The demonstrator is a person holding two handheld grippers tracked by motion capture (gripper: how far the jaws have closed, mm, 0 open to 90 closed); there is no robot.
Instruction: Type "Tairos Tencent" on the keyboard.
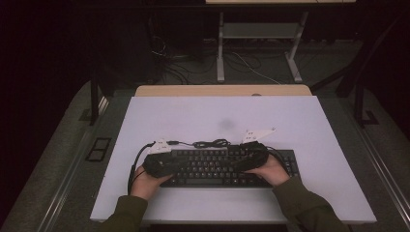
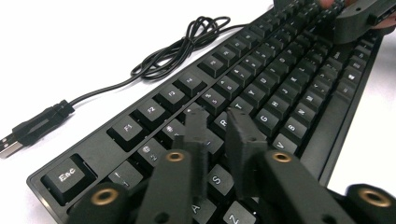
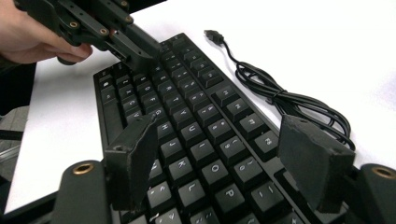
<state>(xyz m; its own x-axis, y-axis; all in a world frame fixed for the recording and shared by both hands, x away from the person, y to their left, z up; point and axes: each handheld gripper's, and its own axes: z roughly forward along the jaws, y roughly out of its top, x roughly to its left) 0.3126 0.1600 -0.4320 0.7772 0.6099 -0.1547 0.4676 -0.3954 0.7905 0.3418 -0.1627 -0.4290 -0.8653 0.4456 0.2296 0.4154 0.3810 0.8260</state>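
Two grippers worked over one black keyboard, which lay in the lower middle of the high view on the white worktop. The left gripper had its jaws nearly together, with only a narrow gap, and nothing was held between them; in the left gripper view their tips stood low over the letter keys near the R and T, at the lower centre of the frame. Whether they touched a key I could not tell. The right gripper had its jaws wide apart and empty, hanging above the keys around O and P at the bottom of the right gripper view. Behind the keyboard, its cable lay in a loose coil on the worktop, and the USB plug rested free at the left edge of the left gripper view, connected to nothing. My judgement is that the step in hand was pressing keys with closed jaw tips. The next move would probably call for the right gripper to close and come straight down on a single key, without pushing its neighbours.
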